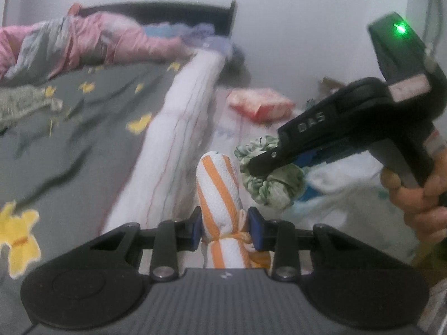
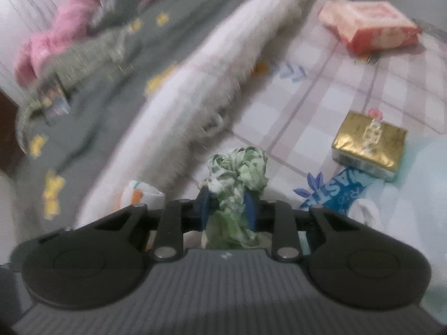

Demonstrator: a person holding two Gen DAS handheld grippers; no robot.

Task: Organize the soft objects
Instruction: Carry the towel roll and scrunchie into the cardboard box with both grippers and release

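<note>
Lying across the left of both views, a grey blanket (image 1: 92,117) printed with yellow cartoon figures covers the bed, with pink bedding (image 1: 117,39) bunched at its far end and a white fleecy roll (image 1: 178,117) along its edge. Right of that roll the checked bedsheet (image 2: 321,106) is bare in places and carries the loose items.

Low in the middle of the left wrist view, the left gripper (image 1: 225,227) has its jaws pinching a rolled orange-and-white striped cloth (image 1: 219,184), tied with a yellow band where the blue pads meet it; the roll sticks forward past the fingertips. Just right of it, the right gripper (image 1: 258,167) reaches down from the upper right, held by a hand (image 1: 419,203), and its body reads "DAS" in pale letters, with a green light glowing on top. Its jaws are closed on a crumpled green-and-white cloth (image 1: 268,184), which the right wrist view shows squeezed between the blue pads (image 2: 250,209).

Farther right on the sheet lie a pink-red soft packet (image 2: 368,25), its print too blurred to read, and a gold foil packet (image 2: 368,145) with an unreadable white emblem. Beneath the gold packet a blue wrapper (image 2: 332,192) shows white capitals, partly "ASTE", the rest hidden.
</note>
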